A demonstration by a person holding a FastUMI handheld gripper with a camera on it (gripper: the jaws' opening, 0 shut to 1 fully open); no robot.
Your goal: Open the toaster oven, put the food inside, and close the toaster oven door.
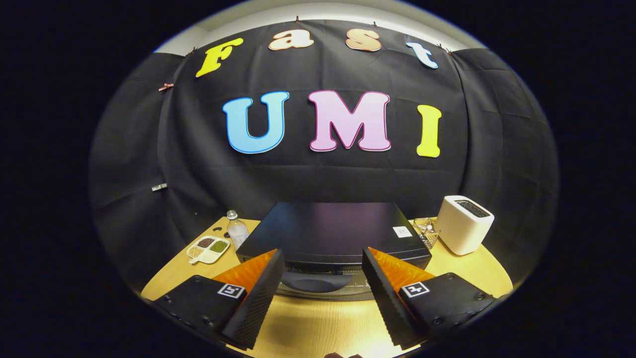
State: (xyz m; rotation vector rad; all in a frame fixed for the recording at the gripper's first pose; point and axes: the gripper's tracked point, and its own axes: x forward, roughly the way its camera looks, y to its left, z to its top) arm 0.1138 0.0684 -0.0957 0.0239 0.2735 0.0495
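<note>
A black toaster oven (323, 231) stands on the wooden table (323, 325), and I look down on its flat top from above and in front. My gripper (322, 253) hovers open just before the oven's front edge, with nothing between its fingers. Between the fingers, below that front edge, lies a dark bluish rounded shape (315, 282) over a grey curved surface. Whether it is a plate or part of the door is unclear. From this angle I cannot tell whether the door is open or closed. No food is recognisable.
Left of the oven stand a small clear bottle (237, 229) and a white divided dish (208, 248) of grains. To the right are a clear glass container (426, 231) and a white toaster (464, 231). The booth's black cloth wall rises behind.
</note>
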